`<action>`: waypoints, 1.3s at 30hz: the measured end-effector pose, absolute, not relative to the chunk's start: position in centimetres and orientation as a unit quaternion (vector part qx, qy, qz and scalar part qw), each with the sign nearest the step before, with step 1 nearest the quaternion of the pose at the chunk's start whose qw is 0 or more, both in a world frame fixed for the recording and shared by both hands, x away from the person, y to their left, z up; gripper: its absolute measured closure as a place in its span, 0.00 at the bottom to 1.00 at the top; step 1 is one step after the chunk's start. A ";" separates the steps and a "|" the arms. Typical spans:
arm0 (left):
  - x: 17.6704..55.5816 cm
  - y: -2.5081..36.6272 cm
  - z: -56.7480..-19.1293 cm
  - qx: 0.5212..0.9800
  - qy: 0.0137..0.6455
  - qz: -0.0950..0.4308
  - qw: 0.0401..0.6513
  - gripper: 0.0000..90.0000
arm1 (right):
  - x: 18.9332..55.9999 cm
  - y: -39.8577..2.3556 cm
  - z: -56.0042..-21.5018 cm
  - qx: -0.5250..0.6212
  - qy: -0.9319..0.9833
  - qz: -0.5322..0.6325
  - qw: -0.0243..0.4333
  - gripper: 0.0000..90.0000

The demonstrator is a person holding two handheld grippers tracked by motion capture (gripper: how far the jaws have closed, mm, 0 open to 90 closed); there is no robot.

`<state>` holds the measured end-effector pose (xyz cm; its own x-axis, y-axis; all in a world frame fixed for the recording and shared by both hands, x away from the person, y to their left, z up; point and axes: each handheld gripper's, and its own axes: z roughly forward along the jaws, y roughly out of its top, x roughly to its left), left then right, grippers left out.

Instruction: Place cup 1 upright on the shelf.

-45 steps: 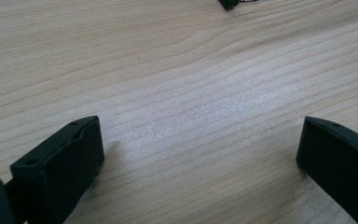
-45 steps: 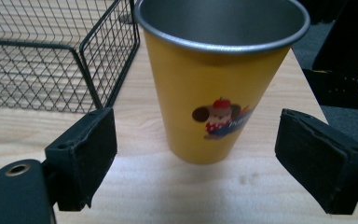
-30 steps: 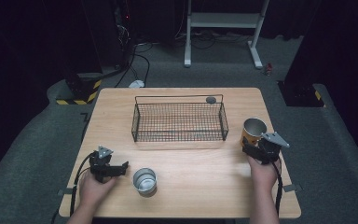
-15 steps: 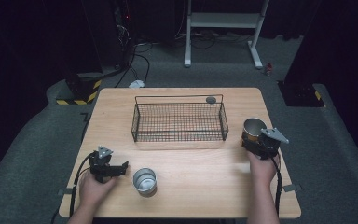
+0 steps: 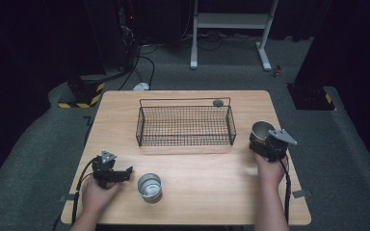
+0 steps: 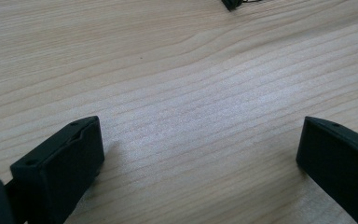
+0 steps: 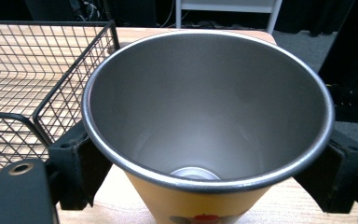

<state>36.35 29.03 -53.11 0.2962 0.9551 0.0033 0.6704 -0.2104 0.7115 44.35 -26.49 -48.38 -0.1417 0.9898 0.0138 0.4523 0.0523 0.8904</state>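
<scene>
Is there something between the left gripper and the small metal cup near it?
Nothing visible: bare table lies between the open left gripper and the metal cup. The wire basket stands farther back.

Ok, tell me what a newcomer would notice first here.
The right gripper clamps an orange cup with a steel inside, right of the wire basket. Near the table's front, a steel cup stands beside the open left gripper.

Table [image 5: 207,168] evenly lit, surroundings dark; high view slightly soft, perhaps low resolution.
</scene>
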 end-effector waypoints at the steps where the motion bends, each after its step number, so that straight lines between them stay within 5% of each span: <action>1: 36.3 29.0 -53.1 0.744 0.546 0.231 0.309 0.01 | 44.4 -26.5 -48.3 0.560 0.644 0.395 0.339 0.16; 39: 36.3 29.0 -53.1 0.743 0.546 0.230 0.310 0.02 | 38.1 -23.3 -45.9 0.507 0.665 0.429 0.341 0.16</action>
